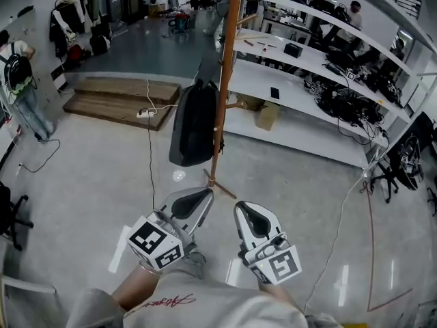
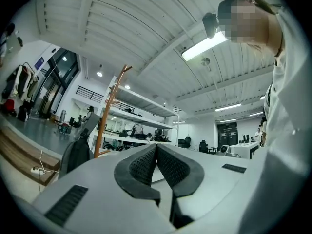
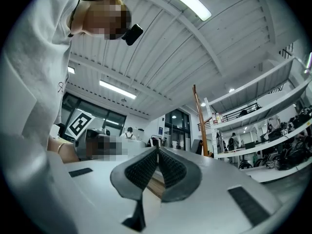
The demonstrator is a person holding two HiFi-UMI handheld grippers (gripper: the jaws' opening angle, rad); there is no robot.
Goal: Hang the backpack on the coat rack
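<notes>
Pale floor (image 1: 89, 176) bears the coat rack (image 1: 224, 80), whose hanging backpack (image 1: 194, 125) looks soft and slack, probably best gripped by its top; left gripper (image 1: 194, 200) and right gripper (image 1: 252, 217) have fingers (image 2: 141, 165) clenched, empty.

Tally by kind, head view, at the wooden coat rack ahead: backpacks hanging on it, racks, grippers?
backpack: 1, hanging on the rack
coat rack: 1
grippers: 2, left gripper and right gripper, both shut, empty
Total: 4

Left gripper (image 1: 205, 195) closed, right gripper (image 1: 242, 208) closed
</notes>
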